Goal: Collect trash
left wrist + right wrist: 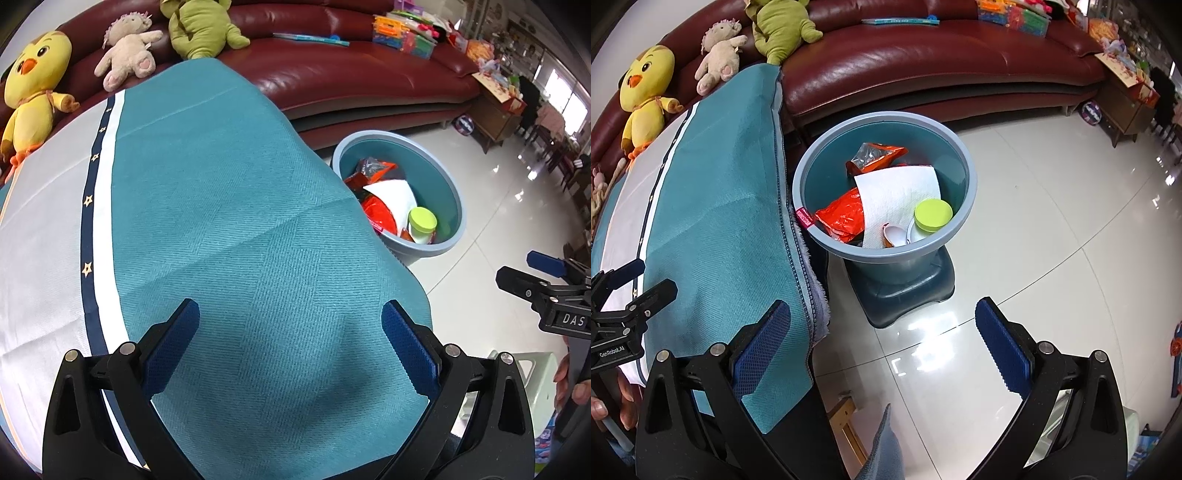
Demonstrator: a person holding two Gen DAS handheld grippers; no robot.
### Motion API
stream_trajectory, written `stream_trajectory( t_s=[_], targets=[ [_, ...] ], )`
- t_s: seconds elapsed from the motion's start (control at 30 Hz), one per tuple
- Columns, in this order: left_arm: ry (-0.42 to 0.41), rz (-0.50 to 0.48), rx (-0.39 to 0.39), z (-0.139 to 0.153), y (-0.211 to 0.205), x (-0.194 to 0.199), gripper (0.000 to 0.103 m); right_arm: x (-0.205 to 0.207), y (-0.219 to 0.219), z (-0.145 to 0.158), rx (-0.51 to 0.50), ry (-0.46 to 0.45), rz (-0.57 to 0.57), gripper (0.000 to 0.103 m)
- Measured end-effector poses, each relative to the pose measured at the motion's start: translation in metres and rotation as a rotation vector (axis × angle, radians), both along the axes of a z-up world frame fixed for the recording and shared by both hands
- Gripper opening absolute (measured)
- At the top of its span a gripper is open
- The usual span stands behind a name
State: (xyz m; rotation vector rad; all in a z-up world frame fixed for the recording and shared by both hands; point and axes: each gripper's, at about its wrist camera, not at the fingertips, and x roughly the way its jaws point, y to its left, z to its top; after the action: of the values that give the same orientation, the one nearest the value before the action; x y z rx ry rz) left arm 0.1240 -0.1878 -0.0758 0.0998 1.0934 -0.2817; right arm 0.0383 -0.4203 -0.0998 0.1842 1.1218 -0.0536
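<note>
From the left wrist view the bin (pixel 448 184) is half hidden behind the right edge of the tabletop (pixel 229 229), so you only get its far side and part of what's inside. The right wrist view looks almost straight down into it: an orange snack bag (pixel 877 155) at the back, a white paper towel (pixel 901 195) draped across the middle, a crumpled red wrapper (pixel 842 218) on the left, and a white tub with a lime green lid (pixel 933 215) on the right. There's something small and orange-white tucked under the towel, can't make out what it is. A pink tag (pixel 804 218) sits on the bin's left rim, print too small to read. Readable stuff: "DAS" on the right gripper's body as seen from the left camera, and "GenRoboLAI" or close to it on the left gripper's body as seen from the right camera. The left gripper (pixel 291 343) hangs over the teal cloth near the tabletop's right edge, jaws spread wide, nothing in them. The right gripper (pixel 882 343) is off the tabletop's right edge over the tiled floor (pixel 1052 258), jaws also wide apart and empty, with the bin straight ahead, well beyond the tips.
</note>
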Motion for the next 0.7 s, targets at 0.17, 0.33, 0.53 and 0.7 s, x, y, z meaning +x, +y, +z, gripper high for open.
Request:
stream_trajectory(
  t_s=[0.17, 0.33, 0.53, 0.7],
  targets=[
    [-0.001, 0.001, 0.004, -0.0007, -0.0001, 0.0002, 0.099, -0.0002, -0.0013, -0.0016, 0.002, 0.001, -0.004, 0.096],
    [0.002, -0.003, 0.006, -0.002, -0.0013, -0.0009, 0.099, 0.0005, -0.0017, -0.003, 0.003, 0.002, -0.006, 0.096],
    [0.0, -0.001, 0.008, -0.0017, -0.0012, -0.0006, 0.099, 0.0002, -0.0015, -0.0034, 0.002, 0.002, -0.006, 0.096],
    [-0.001, 0.003, 0.009, -0.0015, -0.0001, -0.0012, 0.099, 0.0006, -0.0018, -0.0032, 0.003, 0.005, -0.006, 0.096]
  ],
)
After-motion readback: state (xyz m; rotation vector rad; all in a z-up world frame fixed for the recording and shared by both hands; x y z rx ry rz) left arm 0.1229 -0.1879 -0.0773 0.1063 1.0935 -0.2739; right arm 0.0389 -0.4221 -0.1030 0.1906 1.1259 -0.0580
